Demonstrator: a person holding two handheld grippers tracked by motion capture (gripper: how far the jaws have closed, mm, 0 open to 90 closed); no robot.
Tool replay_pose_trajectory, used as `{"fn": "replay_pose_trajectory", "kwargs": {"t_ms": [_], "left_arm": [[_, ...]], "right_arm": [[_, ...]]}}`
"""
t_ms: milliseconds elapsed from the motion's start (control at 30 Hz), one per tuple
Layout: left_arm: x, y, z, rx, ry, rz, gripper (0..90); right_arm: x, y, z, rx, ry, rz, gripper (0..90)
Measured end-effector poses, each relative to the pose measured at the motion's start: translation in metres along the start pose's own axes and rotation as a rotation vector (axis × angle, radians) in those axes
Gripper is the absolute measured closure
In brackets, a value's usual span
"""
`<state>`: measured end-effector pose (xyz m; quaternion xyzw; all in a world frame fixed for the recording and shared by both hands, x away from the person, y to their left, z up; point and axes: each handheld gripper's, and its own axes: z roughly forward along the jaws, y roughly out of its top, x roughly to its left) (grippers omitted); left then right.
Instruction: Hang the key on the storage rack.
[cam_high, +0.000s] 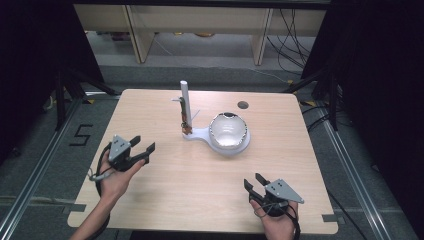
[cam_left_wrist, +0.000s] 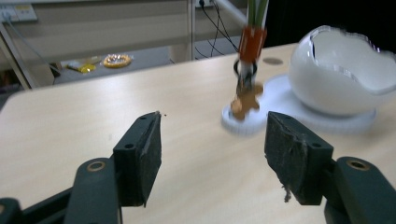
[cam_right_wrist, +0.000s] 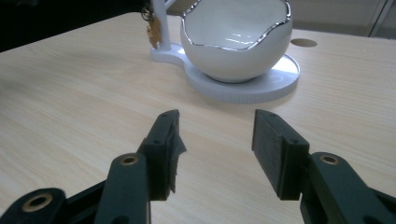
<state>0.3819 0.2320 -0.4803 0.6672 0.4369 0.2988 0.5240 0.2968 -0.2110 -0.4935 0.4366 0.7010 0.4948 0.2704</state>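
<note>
We held left tool (cam_high: 141, 147) and right tool (cam_high: 254, 181) released, both empty, low in frame; egg-shaped bowl (cam_high: 228, 131) on its stand sat mid-counter (cam_high: 165, 190), apparently untouched, nothing started

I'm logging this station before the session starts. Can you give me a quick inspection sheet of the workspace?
Surface: light wooden table, round hole near the far edge.
Job's things: white egg-shaped bowl on a white base with an upright post; small brown charm hanging at the post.
Clutter: nothing seen on the table.
Grippers: left gripper and right gripper open, empty, apart from the bowl.
Cables: several on the floor beyond the table.
Surroundings: shelving behind, dark curtains at the sides.
</note>
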Motion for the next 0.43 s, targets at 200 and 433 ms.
{"fn": "replay_pose_trajectory", "kwargs": {"t_ms": [200, 433], "left_arm": [[-0.002, -0.035, -0.021, -0.002, 0.019, 0.012, 35.2], [-0.005, -0.041, -0.021, -0.013, 0.003, 0.014, 33.7]], "right_arm": [[-0.007, -0.004, 0.0, 0.013, -0.021, 0.023, 51.6], [-0.008, -0.007, 0.0, 0.024, 0.006, 0.046, 49.8]]}}
